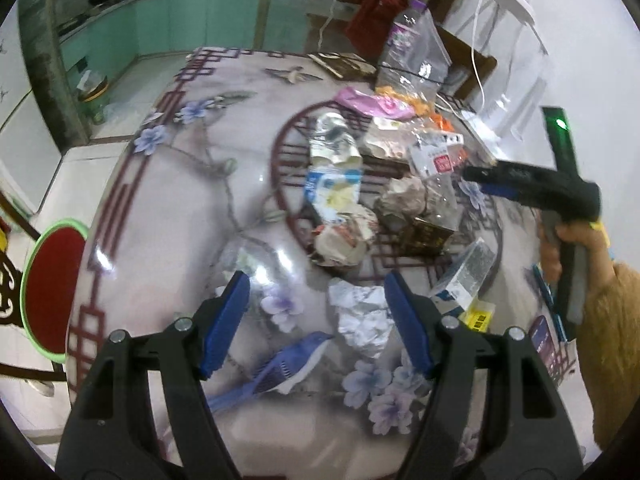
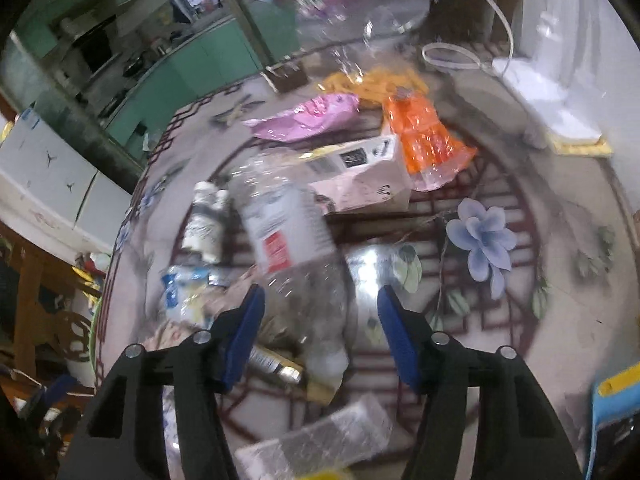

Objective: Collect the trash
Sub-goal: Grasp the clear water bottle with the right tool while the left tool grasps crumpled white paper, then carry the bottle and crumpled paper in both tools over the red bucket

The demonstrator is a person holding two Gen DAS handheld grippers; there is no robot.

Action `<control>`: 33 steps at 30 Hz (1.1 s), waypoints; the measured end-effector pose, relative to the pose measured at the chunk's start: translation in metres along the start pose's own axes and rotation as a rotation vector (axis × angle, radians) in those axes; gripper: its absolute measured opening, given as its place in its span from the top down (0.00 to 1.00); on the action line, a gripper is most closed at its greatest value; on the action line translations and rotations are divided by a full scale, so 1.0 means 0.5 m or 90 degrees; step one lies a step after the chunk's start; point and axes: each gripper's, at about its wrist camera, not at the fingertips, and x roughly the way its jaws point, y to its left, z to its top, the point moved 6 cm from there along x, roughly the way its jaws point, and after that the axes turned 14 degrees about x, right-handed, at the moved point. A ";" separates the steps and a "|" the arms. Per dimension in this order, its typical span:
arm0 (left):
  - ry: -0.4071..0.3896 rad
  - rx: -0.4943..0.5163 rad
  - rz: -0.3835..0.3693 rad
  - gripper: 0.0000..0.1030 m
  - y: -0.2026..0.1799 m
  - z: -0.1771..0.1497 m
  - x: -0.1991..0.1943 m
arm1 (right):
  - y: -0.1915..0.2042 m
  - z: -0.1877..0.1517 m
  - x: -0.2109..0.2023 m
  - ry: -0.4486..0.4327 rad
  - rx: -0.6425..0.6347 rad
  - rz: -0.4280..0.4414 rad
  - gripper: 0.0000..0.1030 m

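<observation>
A heap of trash lies on the round flower-printed table (image 1: 180, 200): a crushed milk carton (image 1: 334, 184), crumpled brownish paper (image 1: 344, 236), a pink wrapper (image 1: 372, 104) and a clear plastic bottle (image 1: 438, 176). My left gripper (image 1: 316, 284) hangs open above the table's near part, with a crumpled white paper (image 1: 362, 316) just inside its right finger. My right gripper (image 2: 320, 292) stands open over the clear bottle (image 2: 292, 240), which lies between the fingers with a gap on the right side. Behind the bottle are a white box (image 2: 360, 176) and an orange wrapper (image 2: 424, 136).
A small silver-sided box (image 1: 464, 280) lies near the right of the heap. A tall bottle in a clear bag (image 1: 408, 36) and a white cable (image 1: 478, 76) stand at the far edge. A red stool with a green rim (image 1: 52, 284) is left of the table. A furry sleeve (image 1: 612, 320) holds the right gripper (image 1: 474, 174).
</observation>
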 end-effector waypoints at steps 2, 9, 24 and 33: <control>0.007 0.008 -0.009 0.35 -0.015 0.010 0.015 | -0.006 0.009 0.028 0.024 0.006 0.018 0.45; 0.040 0.024 -0.049 0.35 -0.042 0.051 0.102 | 0.015 0.020 0.096 0.081 -0.006 0.068 0.43; 0.117 0.033 -0.100 0.35 -0.056 0.071 0.268 | 0.019 0.024 0.161 0.136 -0.028 0.083 0.48; 0.106 0.021 -0.118 0.58 -0.050 0.074 0.271 | 0.026 0.015 0.112 0.098 -0.015 0.088 0.49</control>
